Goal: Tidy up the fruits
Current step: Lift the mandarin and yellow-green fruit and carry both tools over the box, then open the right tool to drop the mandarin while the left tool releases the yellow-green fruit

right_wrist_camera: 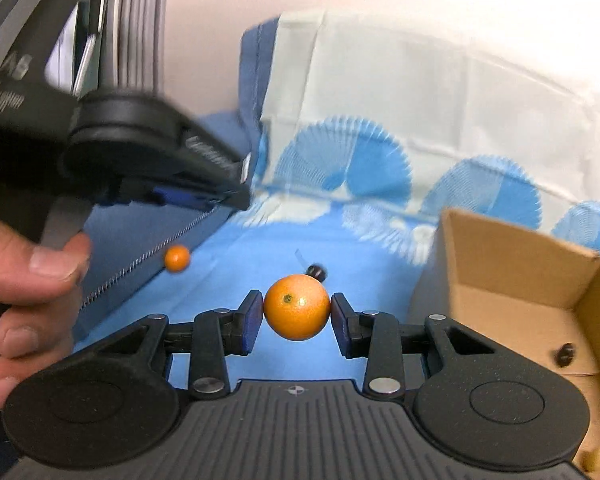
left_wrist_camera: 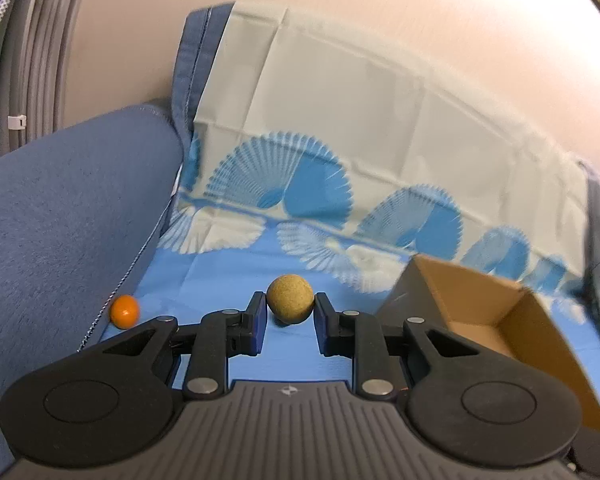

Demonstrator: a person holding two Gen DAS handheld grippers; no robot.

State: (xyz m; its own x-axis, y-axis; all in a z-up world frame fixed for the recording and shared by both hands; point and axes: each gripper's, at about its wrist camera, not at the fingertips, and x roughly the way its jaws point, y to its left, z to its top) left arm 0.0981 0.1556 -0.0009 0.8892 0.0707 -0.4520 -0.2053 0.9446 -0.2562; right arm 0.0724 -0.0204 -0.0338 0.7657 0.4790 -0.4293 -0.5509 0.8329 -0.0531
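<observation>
Fruits are split between our two grippers right now. Our left gripper [left_wrist_camera: 289, 307] has its pads squeezed onto a small tan, rough-skinned round fruit [left_wrist_camera: 289, 299], held up off the blue patterned cloth [left_wrist_camera: 236, 264]. Our right gripper [right_wrist_camera: 297, 312] is clamped on an orange [right_wrist_camera: 297, 306], pads pressing both sides, also up in the air. One more small orange fruit [left_wrist_camera: 124, 311] sits on the cloth right against the blue sofa arm [left_wrist_camera: 68, 216], well off to the left of both grippers. The open cardboard box [left_wrist_camera: 512, 320] stands to the right on the cloth; in the right wrist view we can make out a small dark thing [right_wrist_camera: 565, 354] on its floor, too blurry to name. Another little dark thing [right_wrist_camera: 317, 271] lies on the cloth just behind the orange. The hand [right_wrist_camera: 24, 280] gripping the left tool shows at the left edge of the right wrist view.
</observation>
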